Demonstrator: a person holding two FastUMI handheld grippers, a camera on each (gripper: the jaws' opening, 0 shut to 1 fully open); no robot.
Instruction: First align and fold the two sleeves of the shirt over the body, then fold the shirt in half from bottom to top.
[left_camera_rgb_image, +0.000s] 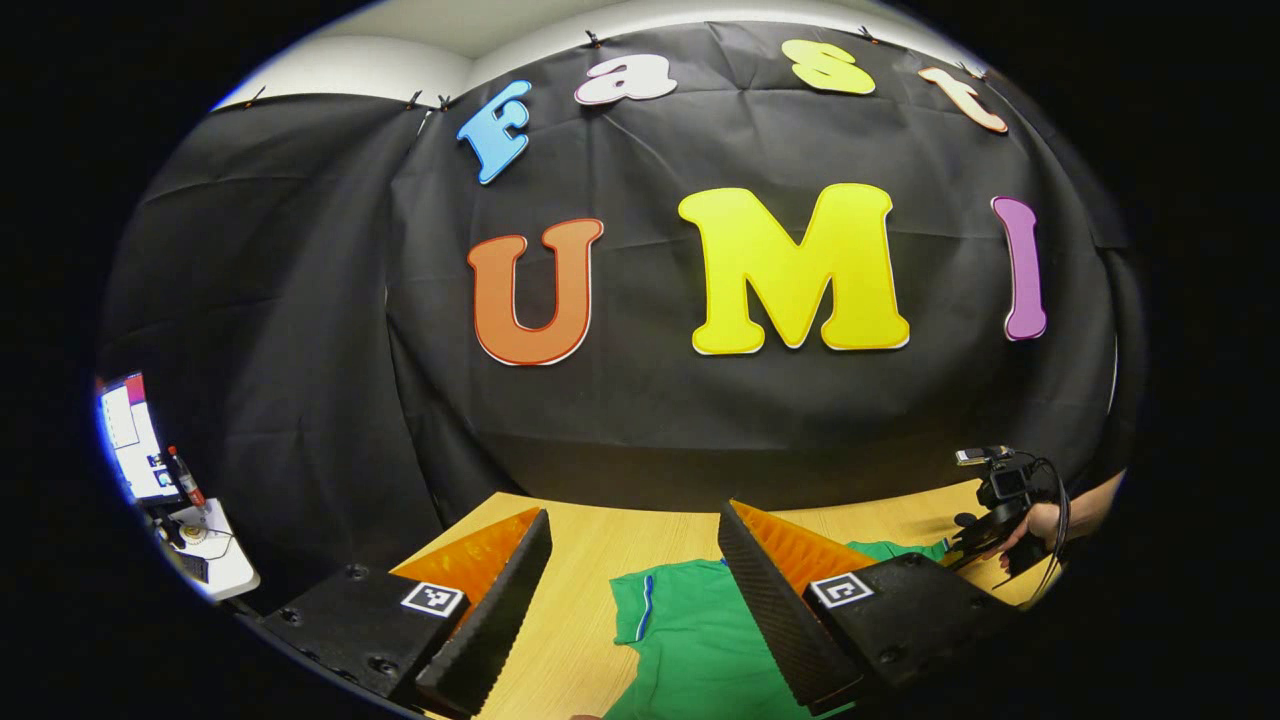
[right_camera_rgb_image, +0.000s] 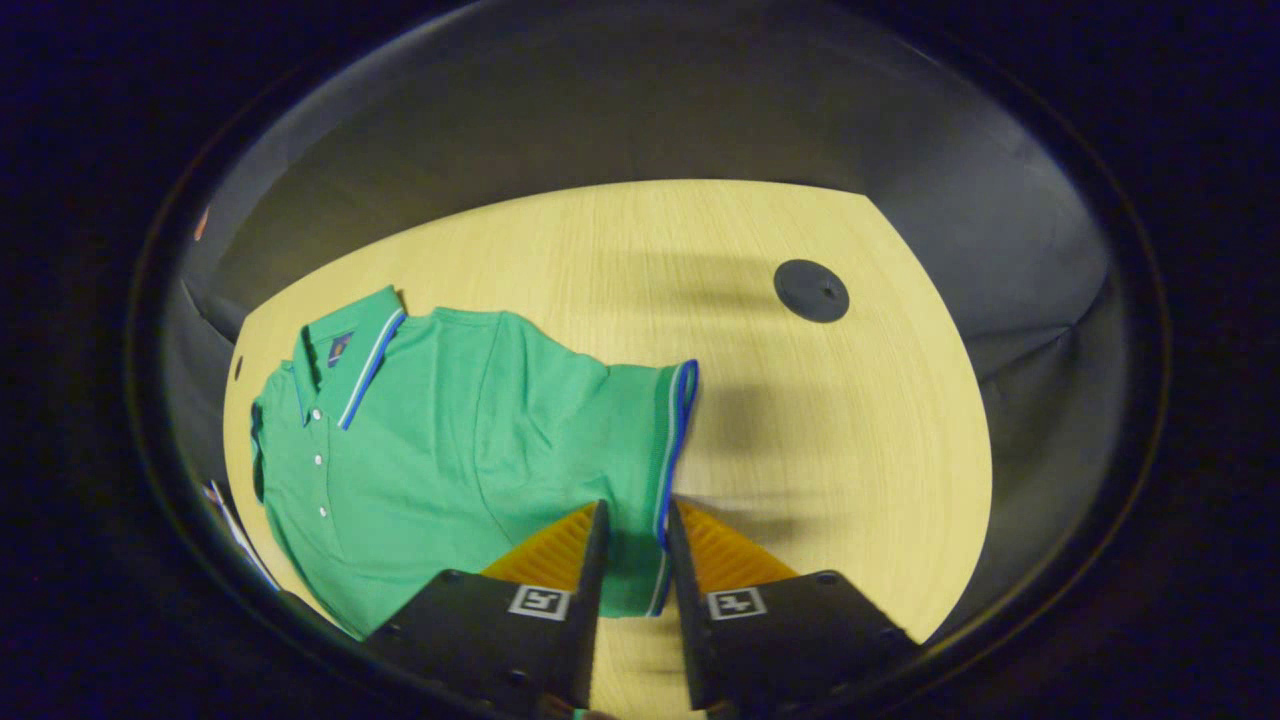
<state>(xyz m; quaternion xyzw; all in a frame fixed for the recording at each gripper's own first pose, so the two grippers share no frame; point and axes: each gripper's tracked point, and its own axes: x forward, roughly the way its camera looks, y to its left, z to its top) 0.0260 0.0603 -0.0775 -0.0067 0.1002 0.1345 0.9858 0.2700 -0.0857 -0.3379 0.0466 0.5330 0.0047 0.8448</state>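
A green polo shirt (right_camera_rgb_image: 430, 450) with blue-and-white trim lies flat on the pale wooden table (right_camera_rgb_image: 820, 430), collar (right_camera_rgb_image: 345, 360) toward the far left in the right gripper view. Its short sleeve (right_camera_rgb_image: 640, 420) reaches to my right gripper (right_camera_rgb_image: 636, 510), whose fingers stand almost together with the trimmed cuff pinched between them. In the left gripper view the shirt (left_camera_rgb_image: 690, 640) lies low on the table (left_camera_rgb_image: 600, 560) under my left gripper (left_camera_rgb_image: 635, 512), which hovers wide open with nothing in it. The right gripper (left_camera_rgb_image: 1000, 510), held by a hand (left_camera_rgb_image: 1040, 520), shows at the shirt's far side.
A black round disc (right_camera_rgb_image: 811, 290) is set in the table beyond the sleeve. Black cloth walls close in the table's back and sides. Left of the table stand a lit screen (left_camera_rgb_image: 130, 440) and a small white side table (left_camera_rgb_image: 215, 560) with odds and ends.
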